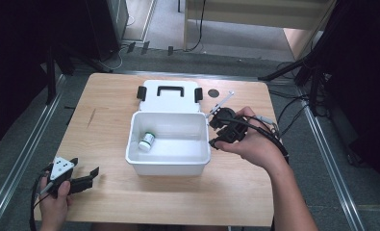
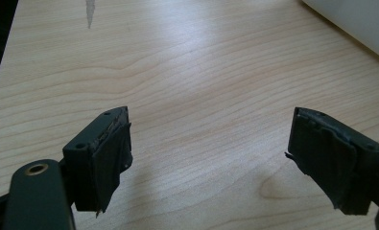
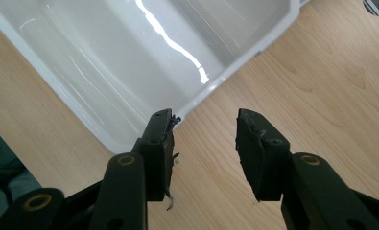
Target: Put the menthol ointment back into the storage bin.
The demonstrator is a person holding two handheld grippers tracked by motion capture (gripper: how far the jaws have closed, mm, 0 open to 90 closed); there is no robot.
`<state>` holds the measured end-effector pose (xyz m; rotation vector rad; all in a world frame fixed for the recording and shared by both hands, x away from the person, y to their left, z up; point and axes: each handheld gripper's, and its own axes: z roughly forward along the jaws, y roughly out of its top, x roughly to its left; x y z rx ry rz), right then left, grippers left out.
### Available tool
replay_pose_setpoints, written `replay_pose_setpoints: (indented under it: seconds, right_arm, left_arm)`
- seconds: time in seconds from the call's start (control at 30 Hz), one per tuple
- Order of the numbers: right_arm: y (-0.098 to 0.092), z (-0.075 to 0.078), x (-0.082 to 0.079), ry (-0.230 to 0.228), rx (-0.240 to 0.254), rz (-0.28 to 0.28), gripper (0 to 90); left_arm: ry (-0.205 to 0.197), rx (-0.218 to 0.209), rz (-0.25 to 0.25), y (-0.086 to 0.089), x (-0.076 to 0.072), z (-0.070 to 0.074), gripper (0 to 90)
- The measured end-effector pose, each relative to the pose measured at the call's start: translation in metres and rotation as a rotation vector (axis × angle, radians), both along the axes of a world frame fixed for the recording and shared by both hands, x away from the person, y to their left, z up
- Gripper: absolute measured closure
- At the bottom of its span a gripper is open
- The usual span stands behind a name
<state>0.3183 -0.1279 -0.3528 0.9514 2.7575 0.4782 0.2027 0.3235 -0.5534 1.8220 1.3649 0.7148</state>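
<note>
Both grippers empty beside the open white storage box (image 1: 168,159).

Left gripper (image 1: 82,180) rests parted at seven o'clock; right gripper (image 1: 215,132), jaws spread, hovers at the box's three-o'clock rim, likely just clear of the small bottle (image 1: 146,141) lying inside.

Standing on a grey carpet floor (image 1: 235,57): a light wooden table (image 1: 178,192). Running along both sides: metal rails (image 1: 24,154). Lying behind: black cables (image 1: 293,103) and dark stand legs (image 1: 284,72). Showing farther back: pale wooden furniture (image 1: 255,14). Reflecting softly: overhead light.
</note>
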Motion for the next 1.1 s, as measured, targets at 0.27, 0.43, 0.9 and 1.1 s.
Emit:
replay_pose_setpoints:
  seconds: [0.27, 0.43, 0.9, 1.1]
  right_arm:
    - [-0.025, -0.008, -0.005, 0.015, 0.010, -0.046, 57.4]
    - [-0.039, -0.021, -0.008, 0.026, 0.016, -0.065, 52.9]
    - [-0.080, -0.073, -0.024, -0.021, 0.097, -0.176, 19.9]
    - [-0.102, -0.096, -0.035, -0.073, 0.130, -0.235, 12.9]
  left_arm:
    - [-0.002, -0.001, 0.001, -0.001, 0.000, 0.000, 16.1]
    - [-0.001, 0.001, 0.000, 0.000, 0.000, 0.000, 16.1]
    - [0.001, 0.001, -0.001, -0.001, 0.000, 0.000, 16.0]
    - [0.000, -0.005, 0.000, 0.001, 0.000, 0.000, 16.0]
